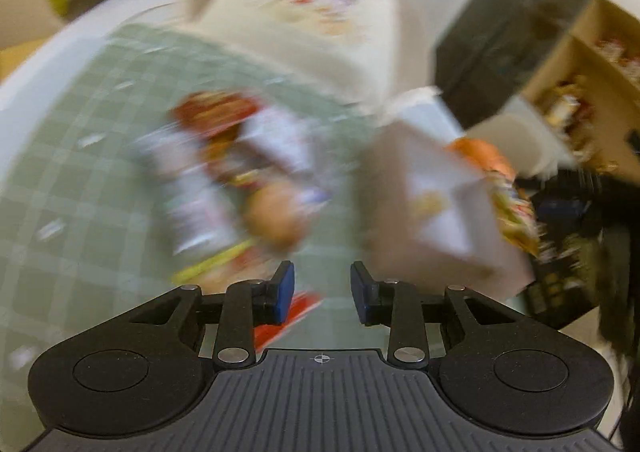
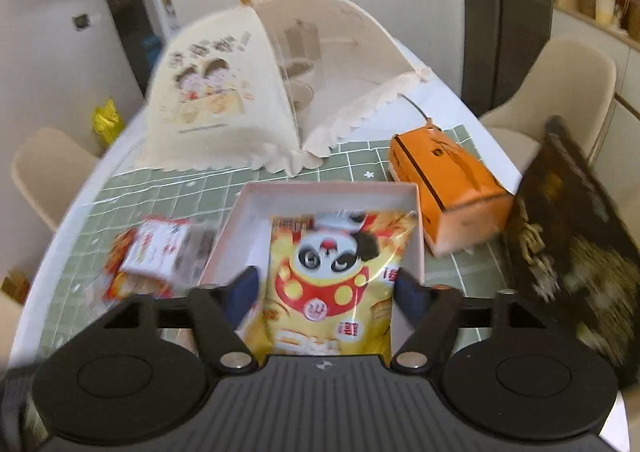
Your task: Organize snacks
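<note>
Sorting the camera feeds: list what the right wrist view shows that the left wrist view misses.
Right wrist only: the yellow panda snack bag between the right hand-held gripper fingers, and the orange box. Left wrist only: the empty left hand-held gripper, open. Both: the white box, food cover and red-white snack packs.

yellow panda snack bag [image 2: 332, 276] — print blurred, orange box [image 2: 448, 188] marks unreadable
</note>
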Demonstrator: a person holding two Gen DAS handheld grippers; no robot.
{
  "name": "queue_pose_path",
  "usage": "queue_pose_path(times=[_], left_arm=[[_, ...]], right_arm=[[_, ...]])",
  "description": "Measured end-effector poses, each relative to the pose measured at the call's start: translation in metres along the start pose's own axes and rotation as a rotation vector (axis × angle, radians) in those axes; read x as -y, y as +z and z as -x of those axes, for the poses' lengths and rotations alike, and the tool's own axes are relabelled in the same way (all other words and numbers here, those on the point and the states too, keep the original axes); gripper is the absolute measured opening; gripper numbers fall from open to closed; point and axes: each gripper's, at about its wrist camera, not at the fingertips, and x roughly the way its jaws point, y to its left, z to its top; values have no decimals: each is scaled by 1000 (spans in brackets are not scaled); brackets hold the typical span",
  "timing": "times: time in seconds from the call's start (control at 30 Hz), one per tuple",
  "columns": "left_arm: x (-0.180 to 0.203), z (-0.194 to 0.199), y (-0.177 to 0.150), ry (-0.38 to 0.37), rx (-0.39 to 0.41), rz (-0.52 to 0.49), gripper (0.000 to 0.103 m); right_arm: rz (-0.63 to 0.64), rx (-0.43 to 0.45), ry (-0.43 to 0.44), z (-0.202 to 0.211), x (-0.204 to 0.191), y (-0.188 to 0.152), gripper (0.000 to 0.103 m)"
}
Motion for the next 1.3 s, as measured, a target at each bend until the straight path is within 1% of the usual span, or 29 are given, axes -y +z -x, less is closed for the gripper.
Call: queue_pose_path(times=[0.07,0.1,0.13,0.17,0.23,0.27,0.3,0.37,0.43,0.5,0.53,0.57,0.6,0.67,0.7,0.8,0.83,0.93,1.03,1.1,1.17,1.2,1.23,1.3], left_arm=[[-19,11,-11,63,-10,10,35],[-26,16,-15,81,-12,14,35],[-34,20,-19,92,-13,20,35],[-41,24,-23,97,-16,27,35],[-52,30,-26,92,-22,60,35],[-58,32,-27,85,-25,75,35],[-62,34,-28,80,-31,81,35],[-67,36,-29,78,-43,73,34],[-67,42,-33,81,-50,66,34],[-69,45,-34,73,-56,66,34],[-71,47,-35,70,-54,67,34],[-72,49,-35,68,-51,67,34],[-74,50,-35,67,-48,68,34],[-78,51,-35,68,-38,77,34],[-80,50,-33,68,-33,82,34],[-80,45,-16,65,1,74,34],[-78,43,-8,67,16,65,34],[-69,22,29,80,68,46,34],[-66,-13,65,125,76,78,34],[-63,-39,80,181,51,73,34],[-60,-61,87,225,16,51,34],[-57,-70,88,230,-5,30,39],[-54,-75,87,218,0,6,45],[-45,-80,83,239,-25,-69,47]], right_arm=[[39,-7,-65,-22,-20,9,77],[58,-9,-50,-26,-32,8,77],[78,-9,-3,-27,-45,6,77],[97,-15,62,-28,-62,1,77],[154,-42,185,-32,-97,-12,78],[194,-61,236,-37,-118,-20,78],[233,-77,265,-43,-138,-26,78],[283,-107,276,-60,-172,-36,78],[273,-139,264,-82,-195,-40,78],[254,-166,228,-105,-212,-45,78],[260,-171,211,-112,-215,-48,75],[274,-181,194,-117,-219,-51,63],[289,-197,190,-119,-222,-56,58],[337,-179,189,-109,-223,-67,49],[357,-190,210,-101,-222,-74,48],[399,-243,260,-78,-215,-101,38],[399,-257,273,-71,-210,-111,37],[377,-256,276,-52,-198,-127,37],[351,-240,270,-33,-186,-134,38],[328,-228,265,-21,-177,-137,47],[311,-200,257,-8,-166,-138,68],[309,-181,248,-2,-160,-139,71],[311,-165,239,2,-156,-139,73],[319,-146,223,8,-148,-141,74]])
